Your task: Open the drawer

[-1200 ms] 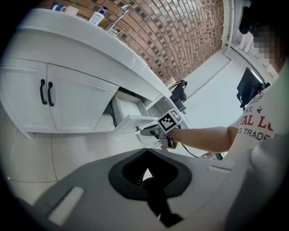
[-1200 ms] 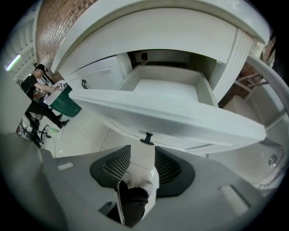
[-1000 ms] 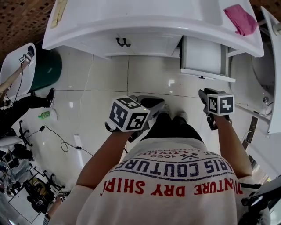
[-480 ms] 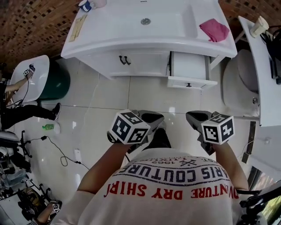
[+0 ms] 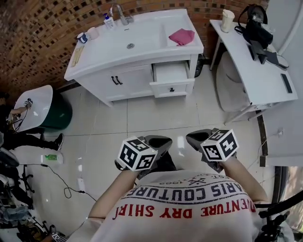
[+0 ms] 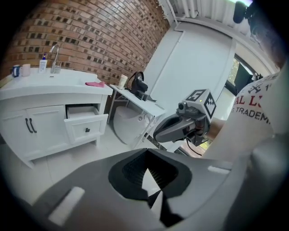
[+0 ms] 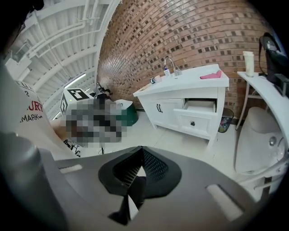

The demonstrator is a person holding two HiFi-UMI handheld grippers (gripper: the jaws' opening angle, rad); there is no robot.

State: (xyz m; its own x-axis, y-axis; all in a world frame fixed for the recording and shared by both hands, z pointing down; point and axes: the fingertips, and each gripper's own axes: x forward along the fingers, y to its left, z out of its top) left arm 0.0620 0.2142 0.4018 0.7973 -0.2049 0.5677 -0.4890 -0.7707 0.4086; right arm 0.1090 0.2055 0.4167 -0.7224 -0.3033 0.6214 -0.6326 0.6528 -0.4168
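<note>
The white vanity (image 5: 124,51) stands against the brick wall, far ahead of both grippers. Its right-hand drawer (image 5: 171,78) is pulled out, with a small dark knob on its front; it also shows as the drawer (image 6: 86,127) in the left gripper view and the drawer (image 7: 197,118) in the right gripper view. My left gripper (image 5: 163,141) and right gripper (image 5: 193,138) hang side by side over the tiled floor, close to the person's body, well short of the vanity. Both are shut with nothing in them: left gripper (image 6: 151,194), right gripper (image 7: 133,193).
A pink cloth (image 5: 182,36), a faucet (image 5: 120,14) and small bottles sit on the vanity top. A white side table (image 5: 258,75) with a black bag (image 5: 255,26) stands at the right. A green bin (image 5: 56,112) and cables lie at the left.
Both grippers have drawn back from the vanity and risen, so the whole cabinet now shows much farther off. The drawer stays pulled out.
</note>
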